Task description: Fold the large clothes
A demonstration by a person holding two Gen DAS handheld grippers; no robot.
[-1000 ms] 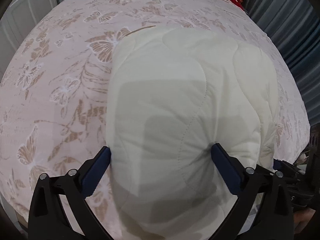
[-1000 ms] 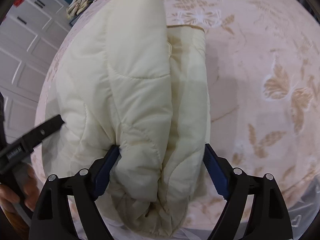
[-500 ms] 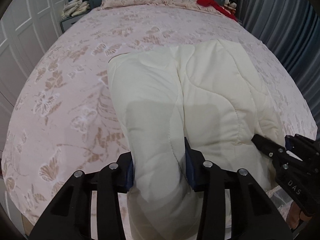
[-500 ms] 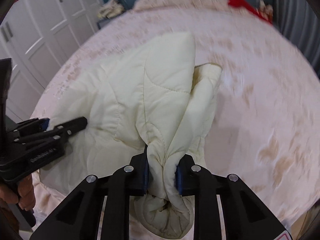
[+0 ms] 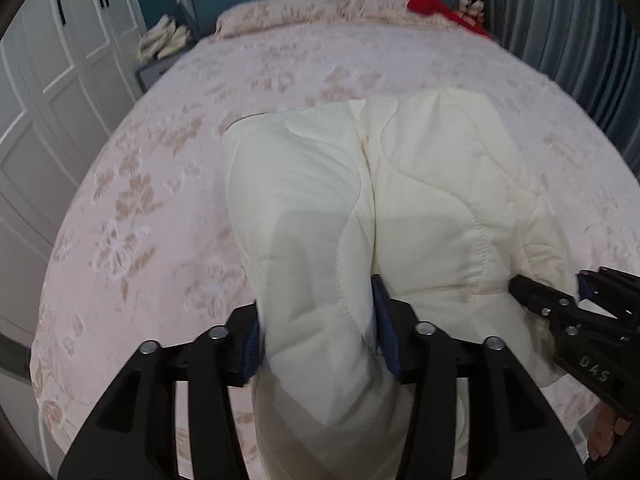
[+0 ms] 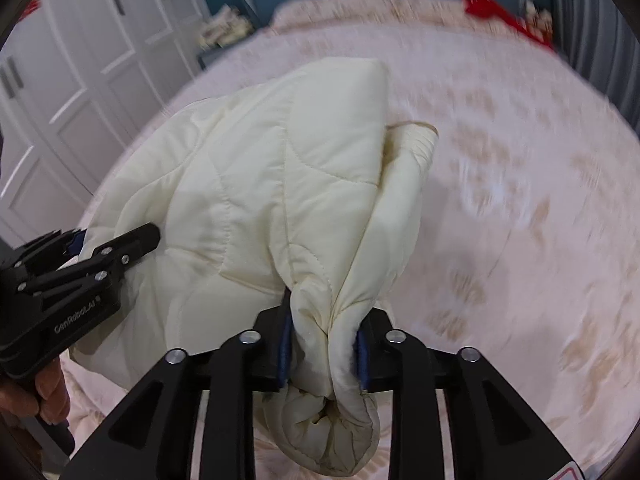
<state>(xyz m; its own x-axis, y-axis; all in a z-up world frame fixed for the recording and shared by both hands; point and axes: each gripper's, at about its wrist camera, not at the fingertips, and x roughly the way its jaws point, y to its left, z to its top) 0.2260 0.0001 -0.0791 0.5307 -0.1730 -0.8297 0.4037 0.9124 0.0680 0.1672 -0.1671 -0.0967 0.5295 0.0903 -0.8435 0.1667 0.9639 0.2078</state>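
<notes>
The left hand-held gripper (image 5: 318, 344) and the right hand-held gripper (image 6: 322, 350) each pinch the cream quilted jacket (image 5: 420, 208), jaws having just eased slightly wider; ahead, the bed (image 5: 168, 184) looks blurred.

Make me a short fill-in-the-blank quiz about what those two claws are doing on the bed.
1. Both claws grip a puffy quilted jacket coloured ____.
2. The jacket lies on a bed whose pink cover carries a pattern of flowers and ____.
3. The right claw is shut on a ____ bunch of fabric than the left claw holds.

Missing words: cream; butterflies; narrower
</notes>
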